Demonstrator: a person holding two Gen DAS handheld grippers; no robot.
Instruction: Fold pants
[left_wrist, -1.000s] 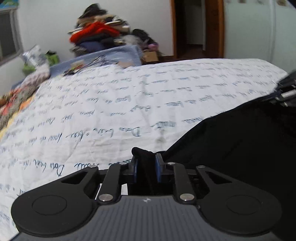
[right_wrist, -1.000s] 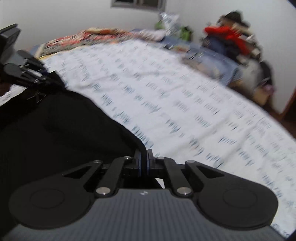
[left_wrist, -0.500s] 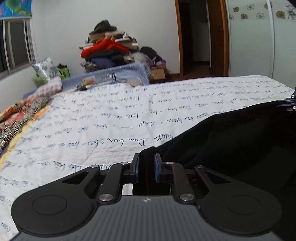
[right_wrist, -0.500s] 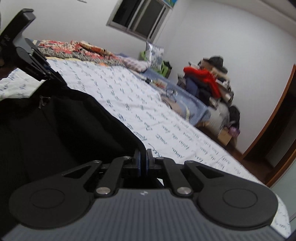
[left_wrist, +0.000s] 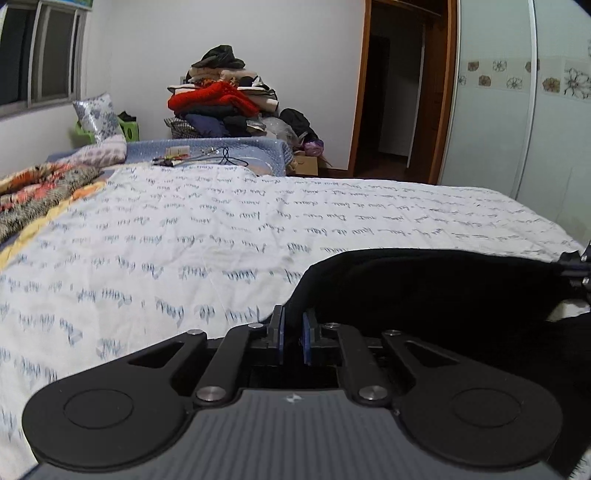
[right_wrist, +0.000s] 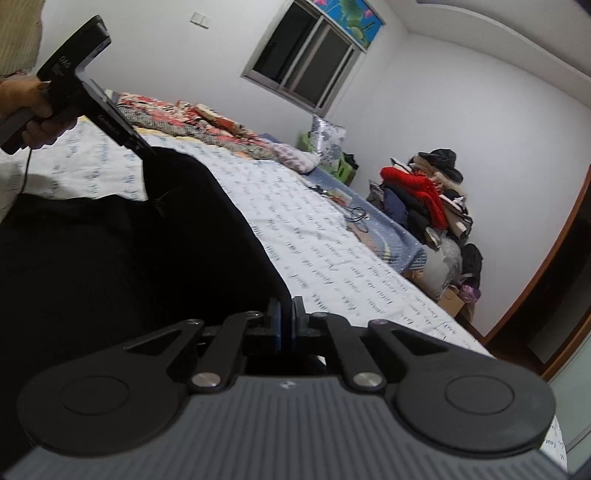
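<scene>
The black pants (left_wrist: 436, 291) hang stretched between my two grippers above the bed. My left gripper (left_wrist: 291, 328) is shut on one corner of the pants' upper edge. My right gripper (right_wrist: 285, 317) is shut on the other corner of the pants (right_wrist: 122, 258). In the right wrist view the left gripper (right_wrist: 146, 151) shows at the upper left, held by a hand and pinching the cloth. The tip of the right gripper (left_wrist: 576, 262) shows at the right edge of the left wrist view. The lower part of the pants is out of sight.
A white bedsheet with blue writing (left_wrist: 207, 229) covers the bed. A patterned blanket (left_wrist: 33, 192) lies at its left side. A pile of clothes (left_wrist: 221, 103) stands by the far wall, with a doorway (left_wrist: 399, 103) and a wardrobe (left_wrist: 517, 110) to the right.
Both grippers have lifted and tilted up with the pants, so more of the room's walls show. The pants' top edge is now pulled straighter between them.
</scene>
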